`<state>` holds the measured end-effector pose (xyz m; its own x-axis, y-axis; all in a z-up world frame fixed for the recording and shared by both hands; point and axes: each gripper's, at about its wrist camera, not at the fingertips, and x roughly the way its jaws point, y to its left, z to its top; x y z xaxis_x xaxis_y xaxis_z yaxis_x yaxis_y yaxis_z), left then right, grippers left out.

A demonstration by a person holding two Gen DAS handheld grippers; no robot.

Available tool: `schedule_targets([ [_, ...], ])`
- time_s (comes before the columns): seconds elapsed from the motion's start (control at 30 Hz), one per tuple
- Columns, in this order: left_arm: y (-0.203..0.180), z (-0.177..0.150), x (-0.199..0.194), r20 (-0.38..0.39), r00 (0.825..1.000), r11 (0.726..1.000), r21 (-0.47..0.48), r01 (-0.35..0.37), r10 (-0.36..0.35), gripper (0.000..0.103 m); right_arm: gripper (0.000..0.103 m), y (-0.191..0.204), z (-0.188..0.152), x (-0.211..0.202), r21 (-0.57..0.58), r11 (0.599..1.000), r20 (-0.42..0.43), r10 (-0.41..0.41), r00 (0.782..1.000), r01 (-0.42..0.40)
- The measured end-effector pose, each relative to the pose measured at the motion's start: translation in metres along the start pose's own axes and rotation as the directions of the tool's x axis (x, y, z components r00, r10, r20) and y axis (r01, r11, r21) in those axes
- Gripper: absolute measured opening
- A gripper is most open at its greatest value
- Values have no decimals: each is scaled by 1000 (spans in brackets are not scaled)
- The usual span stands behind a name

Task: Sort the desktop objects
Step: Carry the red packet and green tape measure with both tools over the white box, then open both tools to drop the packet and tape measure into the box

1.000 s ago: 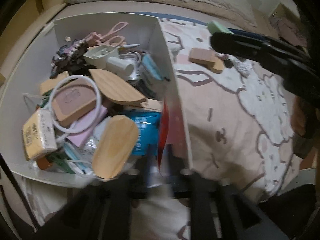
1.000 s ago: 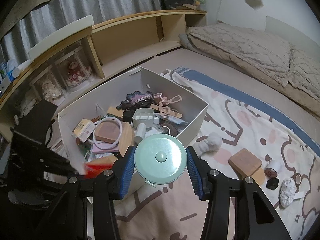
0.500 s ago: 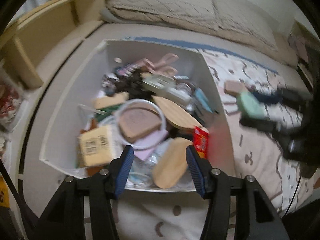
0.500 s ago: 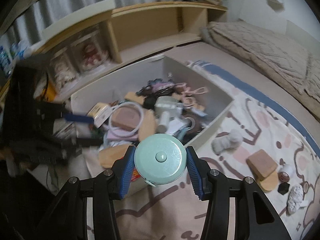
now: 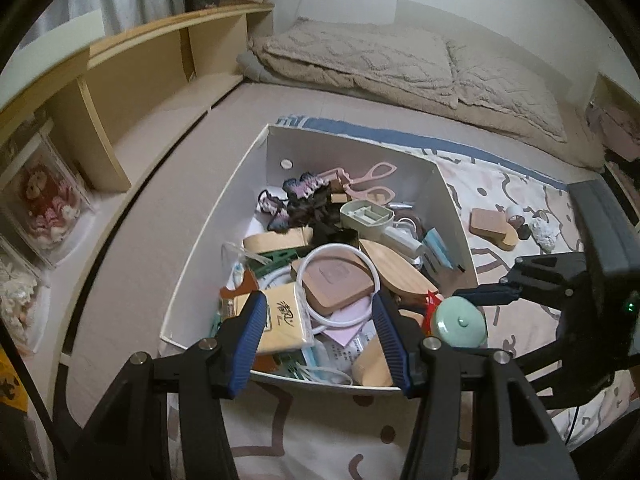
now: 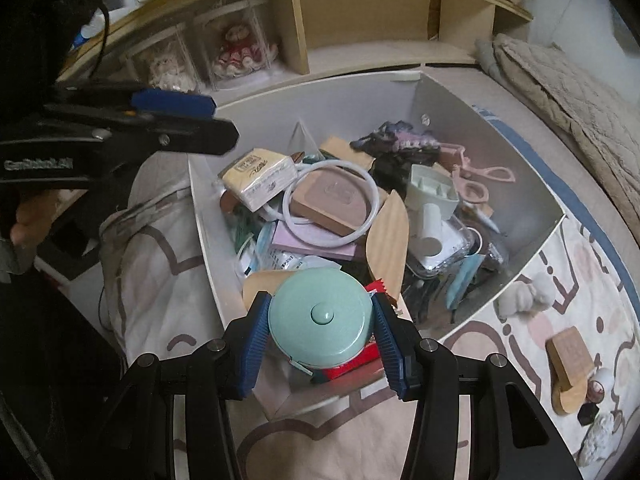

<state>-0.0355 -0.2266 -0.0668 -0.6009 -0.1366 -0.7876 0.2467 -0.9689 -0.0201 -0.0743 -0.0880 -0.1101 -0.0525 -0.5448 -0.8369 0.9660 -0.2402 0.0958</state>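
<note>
A white box (image 5: 444,184) on the bed is full of small items: a white ring (image 5: 340,280), wooden pieces, pink scissors (image 5: 368,182), a tissue pack (image 5: 282,322). My right gripper (image 6: 320,330) is shut on a round mint-green tape measure (image 6: 320,316) and holds it over the box's near corner, above a red packet (image 6: 354,362). The tape measure also shows in the left wrist view (image 5: 460,322). My left gripper (image 5: 320,332) is open and empty, above the box's near edge; it shows in the right wrist view (image 6: 176,120) at the upper left.
Outside the box on the patterned blanket lie a wooden block (image 6: 568,364), a fluffy white piece (image 6: 520,296) and small round items (image 5: 520,220). A wooden shelf (image 5: 140,72) with dolls in clear cases runs along the left. Pillows (image 5: 400,64) lie at the far end.
My right gripper has carried the tape measure leftward to over the box's near corner. My left gripper has let go of the red packet, opened and pulled back from the box.
</note>
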Motion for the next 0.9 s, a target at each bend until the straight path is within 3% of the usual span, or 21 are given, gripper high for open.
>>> schedule_targets([
  [0.07,-1,0,-1,11,1000,1000,14,-7,7,64,51,0,-1,3,6,1000,-15,-1,1000,1],
  [0.3,-4,1,-2,22,1000,999,46,-15,14,65,51,-11,-4,14,37,999,-62,10,998,-7],
  [0.6,-6,0,-1,20,999,999,43,-30,29,73,51,-13,-4,13,49,999,-49,2,999,0],
  [0.73,-7,0,-2,27,999,998,45,-37,36,77,68,-14,-3,9,69,998,-25,13,1000,-11],
  [0.9,-8,1,-2,30,999,998,46,-42,40,77,69,-16,-1,3,76,997,7,8,1000,-8],
])
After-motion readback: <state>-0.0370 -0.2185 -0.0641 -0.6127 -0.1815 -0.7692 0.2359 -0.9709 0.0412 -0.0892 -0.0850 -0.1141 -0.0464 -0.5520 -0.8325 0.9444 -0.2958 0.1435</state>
